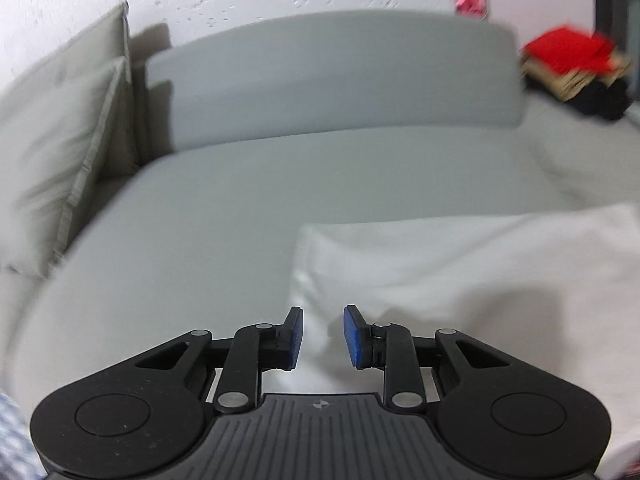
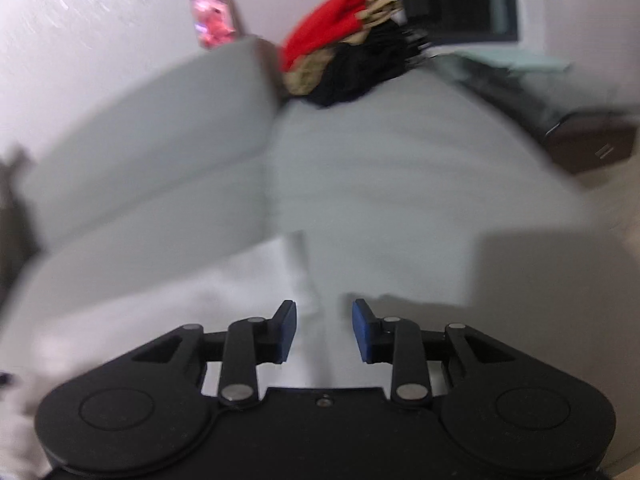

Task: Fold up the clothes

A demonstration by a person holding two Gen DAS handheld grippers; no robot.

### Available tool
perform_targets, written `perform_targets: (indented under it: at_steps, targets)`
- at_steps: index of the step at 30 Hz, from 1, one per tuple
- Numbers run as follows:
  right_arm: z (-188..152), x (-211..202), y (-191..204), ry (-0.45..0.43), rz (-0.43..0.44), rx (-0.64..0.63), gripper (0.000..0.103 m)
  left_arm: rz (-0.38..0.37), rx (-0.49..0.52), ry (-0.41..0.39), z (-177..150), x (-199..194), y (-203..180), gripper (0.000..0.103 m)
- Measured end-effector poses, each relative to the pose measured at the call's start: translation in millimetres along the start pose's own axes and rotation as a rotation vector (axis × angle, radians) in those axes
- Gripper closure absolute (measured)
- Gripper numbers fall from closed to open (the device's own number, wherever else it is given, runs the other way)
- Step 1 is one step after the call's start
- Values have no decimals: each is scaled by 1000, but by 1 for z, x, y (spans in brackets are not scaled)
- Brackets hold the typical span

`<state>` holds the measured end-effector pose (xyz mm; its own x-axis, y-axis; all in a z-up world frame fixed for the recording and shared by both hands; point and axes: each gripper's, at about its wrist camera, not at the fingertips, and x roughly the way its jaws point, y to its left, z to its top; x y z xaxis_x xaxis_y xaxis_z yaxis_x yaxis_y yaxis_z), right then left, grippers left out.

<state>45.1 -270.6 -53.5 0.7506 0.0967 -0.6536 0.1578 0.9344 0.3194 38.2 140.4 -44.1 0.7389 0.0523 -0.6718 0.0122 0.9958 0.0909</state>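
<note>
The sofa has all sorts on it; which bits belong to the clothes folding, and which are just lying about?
For the job:
- white garment spread on the seat
- left gripper, open
- right gripper, open
- pile of red, tan and black clothes

Lying about:
- cushions
- pink picture on the wall
- grey sofa itself

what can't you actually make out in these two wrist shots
- White garment: left wrist view, cut off by the right edge and hidden under the left gripper; its type is unclear.
- Same garment, right wrist view: motion blur hides its folds; the right gripper covers its near part.
- Pile of clothes: blurred in both views, item count unclear.
- Pink picture on the wall: too blurred to read.
</note>
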Motion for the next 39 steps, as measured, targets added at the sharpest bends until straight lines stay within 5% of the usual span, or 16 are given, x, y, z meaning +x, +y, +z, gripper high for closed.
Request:
perform_targets:
  at_steps: [2, 5, 7, 9, 11, 12, 15, 19, 21, 28, 31, 35, 39]
  targets:
    - [-6, 16, 12, 47, 136, -4, 76, 4, 80, -12, -2, 8, -26, 75]
    - [-18, 48, 44, 140, 260, -100, 88, 146, 227, 35, -7, 38, -54, 73]
    - [-25, 67, 53, 176, 164, -185, 97, 232, 233, 130, -10, 49, -52, 73]
    - [-24, 67, 47, 136, -48, -248, 98, 296, 211, 167, -11, 43, -44, 72]
    - [-20, 63, 21, 151, -129, -213, 103, 376, 164, 212, -20, 38, -28, 72]
    - [-17, 61, 9, 158, -169, -195, 103, 365, 109, 212, -21, 31, -18, 71]
    - [-10, 40, -11, 140, -111, -107, 103, 286, -79, 184, -25, 4, 11, 71]
    - [-20, -2, -27, 63, -44, -8, 83, 200, -264, 97, -41, -31, 30, 79]
    - [-25, -14, -30, 30, 17, 46, 81, 151, -276, 24, -39, -40, 24, 79]
    - [-31, 14, 36, 20, 192, -161, 81, -10, 24, -50, -4, 3, -53, 80]
    - [-39, 30, 73, 28, 241, -294, 81, -7, 146, -15, -2, 33, -91, 79]
    - [-55, 40, 88, 145, 160, -413, 82, -9, 363, 74, -22, 30, -128, 102]
    - [-63, 11, 70, 239, 123, -455, 82, -36, 525, 78, -48, -5, -132, 103]
